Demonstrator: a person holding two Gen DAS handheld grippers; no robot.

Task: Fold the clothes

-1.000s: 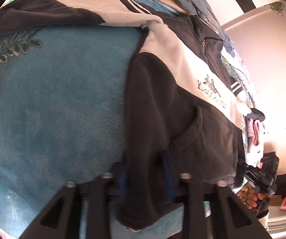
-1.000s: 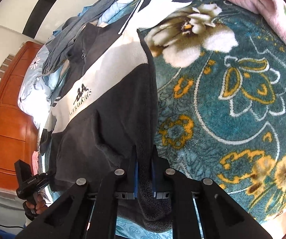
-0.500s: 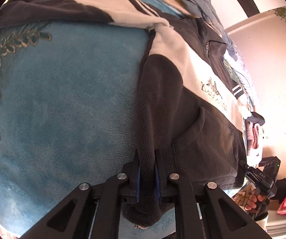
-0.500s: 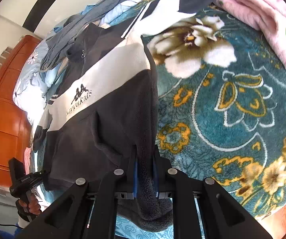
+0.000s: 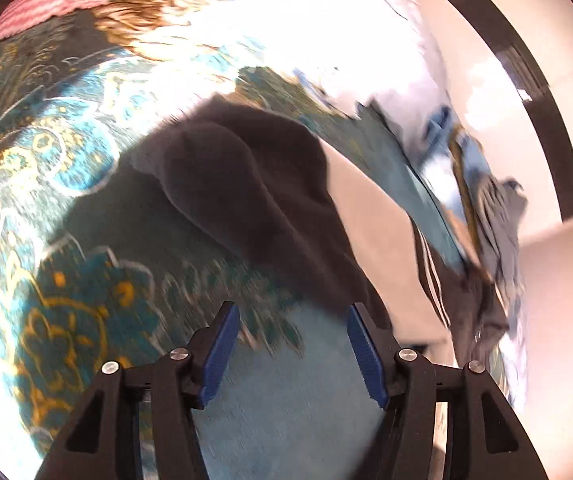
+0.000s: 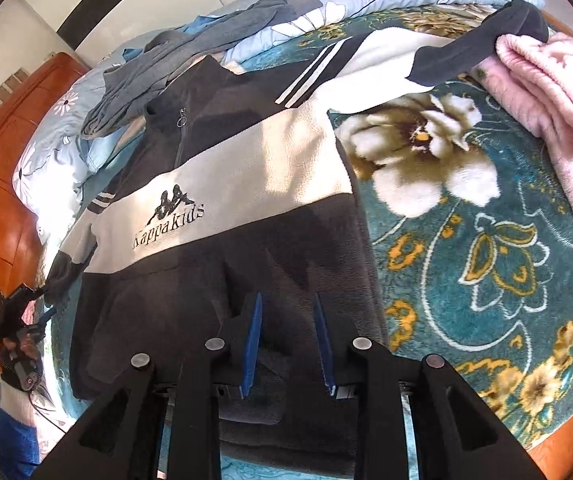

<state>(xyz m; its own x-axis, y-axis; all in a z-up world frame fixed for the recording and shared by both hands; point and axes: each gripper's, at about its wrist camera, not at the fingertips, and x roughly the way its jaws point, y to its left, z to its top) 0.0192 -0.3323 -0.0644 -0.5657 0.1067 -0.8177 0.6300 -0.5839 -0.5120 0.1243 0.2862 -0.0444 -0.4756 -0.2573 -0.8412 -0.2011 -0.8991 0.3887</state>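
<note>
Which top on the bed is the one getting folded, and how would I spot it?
Look at the teal flowered blanket covering the bed. The fleece top lies spread flat on its left part, in front of a crumpled grey garment. Only it has a cream chest band with "Kappa kids" lettering and a short neck zip.

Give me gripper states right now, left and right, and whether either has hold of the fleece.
Left gripper: open, holding nothing; the fleece pullover's dark sleeve lies ahead of it.
Right gripper: open, jaws apart over the pullover's dark hem, gripping nothing.

Bedroom: floral blanket (image 6: 486, 240), quilt (image 6: 366, 0), wooden wardrobe (image 6: 2, 160).
</note>
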